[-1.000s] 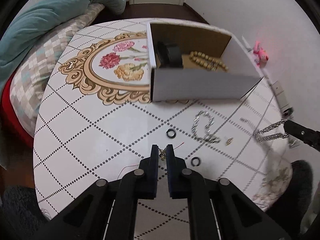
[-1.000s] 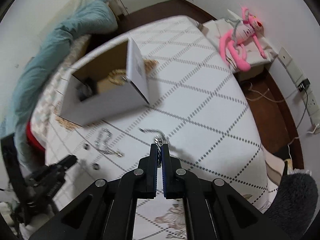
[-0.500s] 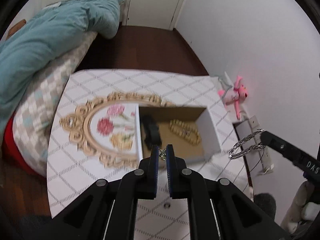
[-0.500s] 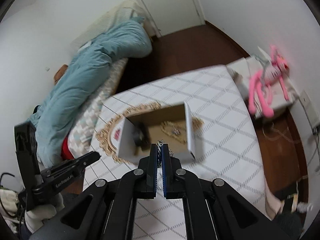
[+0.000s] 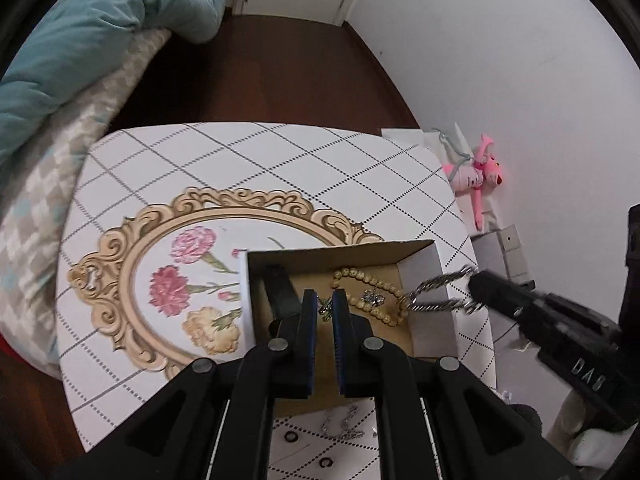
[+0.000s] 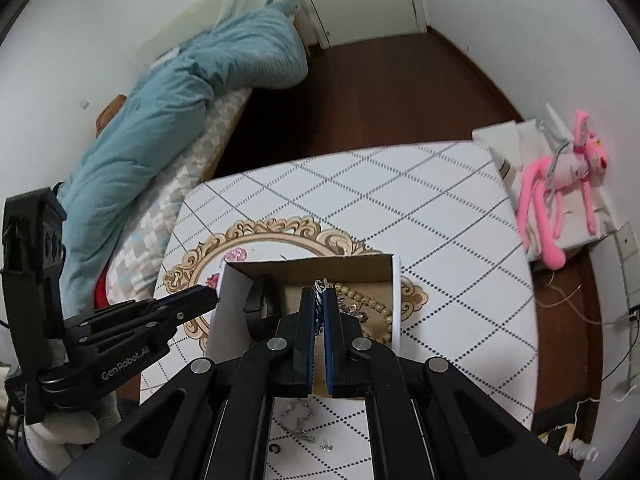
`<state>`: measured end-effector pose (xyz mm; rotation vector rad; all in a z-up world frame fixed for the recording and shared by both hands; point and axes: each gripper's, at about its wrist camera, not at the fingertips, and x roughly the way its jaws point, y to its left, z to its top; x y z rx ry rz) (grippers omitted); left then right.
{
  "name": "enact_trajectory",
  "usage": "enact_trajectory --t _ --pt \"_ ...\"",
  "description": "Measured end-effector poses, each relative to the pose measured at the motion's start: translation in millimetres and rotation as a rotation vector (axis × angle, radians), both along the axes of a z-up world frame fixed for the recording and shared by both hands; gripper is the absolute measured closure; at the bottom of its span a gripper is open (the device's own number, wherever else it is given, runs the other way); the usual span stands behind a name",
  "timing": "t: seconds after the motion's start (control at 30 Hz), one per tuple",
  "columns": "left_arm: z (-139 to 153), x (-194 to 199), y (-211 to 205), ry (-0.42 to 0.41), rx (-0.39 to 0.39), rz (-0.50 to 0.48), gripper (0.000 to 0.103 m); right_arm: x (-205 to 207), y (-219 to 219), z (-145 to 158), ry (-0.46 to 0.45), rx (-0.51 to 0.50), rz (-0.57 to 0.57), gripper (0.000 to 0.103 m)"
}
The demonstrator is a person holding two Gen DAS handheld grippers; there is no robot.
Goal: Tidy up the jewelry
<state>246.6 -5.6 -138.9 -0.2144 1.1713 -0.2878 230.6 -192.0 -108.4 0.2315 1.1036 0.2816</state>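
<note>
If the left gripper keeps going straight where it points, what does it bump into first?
Probably the inside of the cardboard box. The left gripper, pinching a small gold piece, points down at the box floor beside the wooden bead bracelet, though depth is hard to judge.

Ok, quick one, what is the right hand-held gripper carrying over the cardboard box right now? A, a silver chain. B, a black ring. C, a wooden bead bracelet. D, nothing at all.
A: the right hand-held gripper is shut on a silver chain that hangs in a loop over the cardboard box, while the wooden bead bracelet already lies inside.
</note>
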Motion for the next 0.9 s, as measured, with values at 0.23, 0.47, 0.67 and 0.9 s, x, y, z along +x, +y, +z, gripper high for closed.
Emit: enact_trajectory --t 0.23,0.47,0.67,0.9 --pt "-12.5 22.8 -9.6 0.077 -0.003 -0.014 0.096 8.1 0.0 -25.3 0.093 0.033 0.031 0.099" --pt "-12.2 31.2 0.0 0.083 0.084 0.049 0.051 13.4 4.1 -52.3 0.207 0.016 0.048 0.097" --pt "-9.2 18.5 12.5 0.006 0.222 0.106 0.021 6.1 4.6 -45.9 0.148 -0.126 0.031 0.037" --pt "-22.8 -6.8 12.8 -0.048 0.330 0.129 0.000 -7.2 -0.3 -51.3 0.104 -0.345 -0.025 0.005"
